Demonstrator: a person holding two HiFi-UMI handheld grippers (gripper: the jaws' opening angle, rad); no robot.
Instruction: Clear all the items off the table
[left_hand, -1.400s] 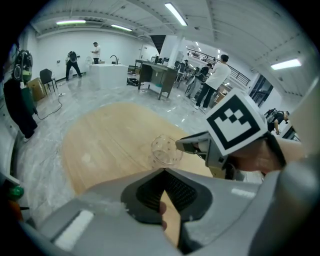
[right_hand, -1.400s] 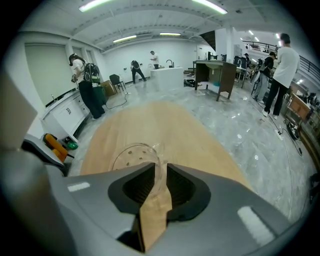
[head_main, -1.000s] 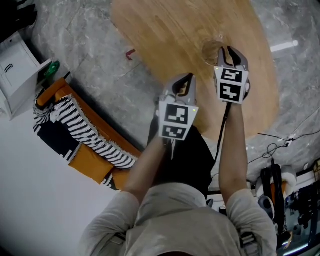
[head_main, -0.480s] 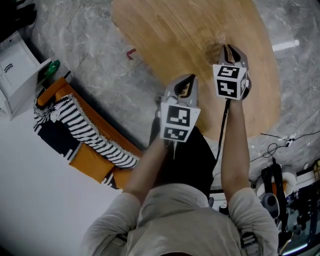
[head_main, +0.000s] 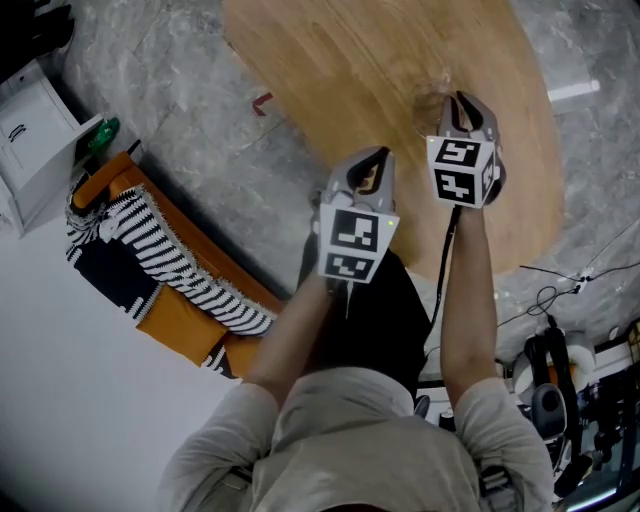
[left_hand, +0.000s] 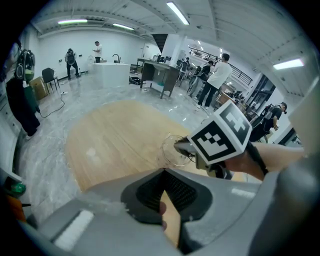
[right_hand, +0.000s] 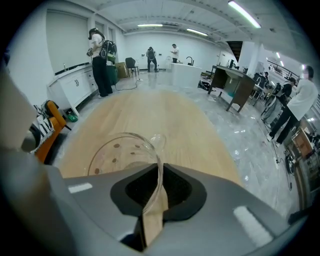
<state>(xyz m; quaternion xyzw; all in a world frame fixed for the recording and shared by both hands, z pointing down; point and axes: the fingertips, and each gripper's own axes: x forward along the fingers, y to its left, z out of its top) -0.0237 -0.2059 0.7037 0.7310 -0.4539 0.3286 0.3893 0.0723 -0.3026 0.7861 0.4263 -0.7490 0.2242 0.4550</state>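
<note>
A clear glass cup (right_hand: 120, 150) stands on the round wooden table (head_main: 350, 60). My right gripper (right_hand: 159, 167) is shut on the near side of its rim, and the thin glass wall runs down between the jaws. The head view shows the cup (head_main: 430, 100) just left of the right gripper (head_main: 458, 100). From the left gripper view, the cup (left_hand: 172, 152) sits ahead with the right gripper (left_hand: 182, 146) on it. My left gripper (head_main: 372, 155) hovers at the table's near edge, shut with nothing in it. No other item shows on the tabletop.
An orange seat with a striped cloth (head_main: 150, 260) lies on the floor to the left, beside a white cabinet (head_main: 30, 130) and a green bottle (head_main: 103, 133). Cables and gear (head_main: 560, 290) crowd the floor at right. People stand far off in the hall.
The right gripper nudged slightly forward and back with the cup's rim still between its jaws. The left gripper has stayed where it was.
</note>
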